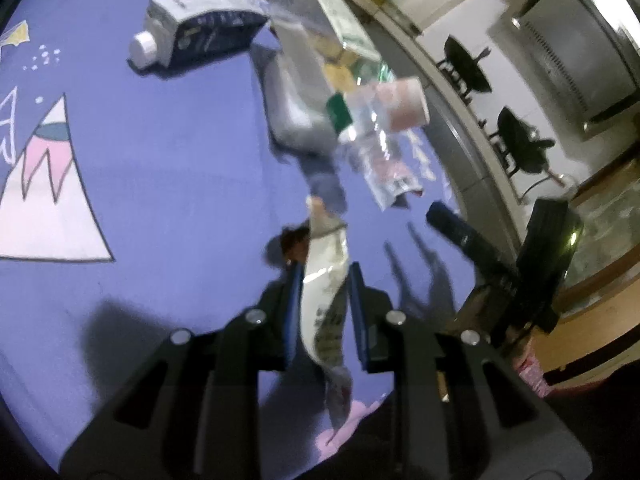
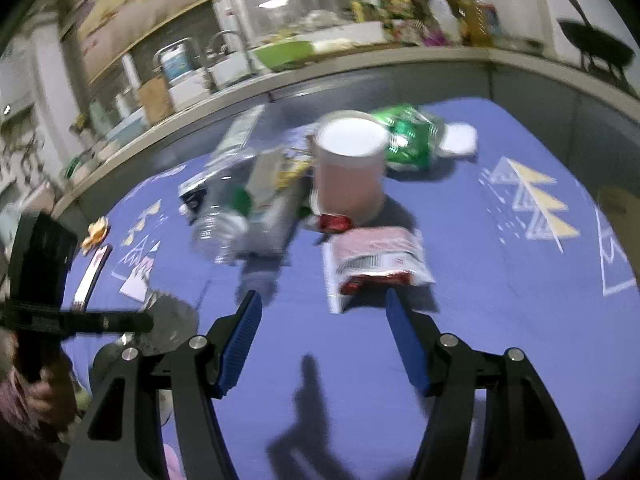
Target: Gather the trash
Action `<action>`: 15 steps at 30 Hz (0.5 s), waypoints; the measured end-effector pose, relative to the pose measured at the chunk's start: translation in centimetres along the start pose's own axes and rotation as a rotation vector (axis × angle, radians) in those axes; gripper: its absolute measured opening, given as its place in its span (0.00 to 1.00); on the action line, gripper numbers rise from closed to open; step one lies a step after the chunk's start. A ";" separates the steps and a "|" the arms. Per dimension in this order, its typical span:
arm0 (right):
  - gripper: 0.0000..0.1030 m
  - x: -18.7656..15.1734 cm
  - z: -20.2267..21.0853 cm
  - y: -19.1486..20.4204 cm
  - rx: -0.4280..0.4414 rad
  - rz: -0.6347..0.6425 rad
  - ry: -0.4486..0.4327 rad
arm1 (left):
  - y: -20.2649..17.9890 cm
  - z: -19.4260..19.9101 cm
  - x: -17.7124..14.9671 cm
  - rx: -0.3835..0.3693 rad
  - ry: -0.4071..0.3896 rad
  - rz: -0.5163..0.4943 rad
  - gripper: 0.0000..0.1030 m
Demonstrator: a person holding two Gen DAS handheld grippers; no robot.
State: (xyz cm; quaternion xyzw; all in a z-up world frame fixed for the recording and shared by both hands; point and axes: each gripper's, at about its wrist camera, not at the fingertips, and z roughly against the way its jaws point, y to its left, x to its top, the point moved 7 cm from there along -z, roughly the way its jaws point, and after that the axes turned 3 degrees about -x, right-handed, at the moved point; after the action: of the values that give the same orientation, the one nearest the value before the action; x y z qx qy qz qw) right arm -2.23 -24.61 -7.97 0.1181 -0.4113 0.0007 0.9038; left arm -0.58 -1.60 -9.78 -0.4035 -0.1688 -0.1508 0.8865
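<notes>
A crumpled white wrapper (image 1: 326, 300), printed with dark lettering and twisted to a thin tail at both ends, is pinched between the blue pads of the left gripper (image 1: 325, 280), hanging above the purple tablecloth (image 1: 168, 168). Ahead of it a heap of rubbish lies on the cloth: a clear plastic bottle (image 1: 362, 136) with a green label, a pink cup (image 1: 402, 102), and a grey pouch (image 1: 290, 108) partly under them. A dark blue and white carton (image 1: 200, 30) with a white screw cap lies on its side, apart from the heap.

The right gripper (image 2: 322, 312) hovers with its fingers spread wide and holding nothing, just short of a red and white snack bag (image 2: 376, 266) lying flat on the cloth. Behind that bag stands the pink cup (image 2: 348, 172), upright (its contents cannot be made out through the blur), with a green foil bag (image 2: 408, 140) lying beside it and the clear bottle (image 2: 224, 216) on its side to the left.
</notes>
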 end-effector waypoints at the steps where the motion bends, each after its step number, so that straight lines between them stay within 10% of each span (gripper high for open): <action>1: 0.59 0.0 -0.1 -0.4 0.002 -0.016 0.005 | 0.1 -0.2 -0.2 0.005 0.010 0.001 0.22; 15: 0.59 0.6 -1.9 -6.9 0.100 -0.316 0.055 | -0.7 -0.6 -0.5 0.018 -0.001 -0.040 0.19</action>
State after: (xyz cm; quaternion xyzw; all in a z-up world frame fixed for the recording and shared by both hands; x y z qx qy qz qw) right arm 0.28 -30.95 -10.15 0.2260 -0.3621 -0.1175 0.8967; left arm -1.19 -2.47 -9.87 -0.3919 -0.1787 -0.1667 0.8870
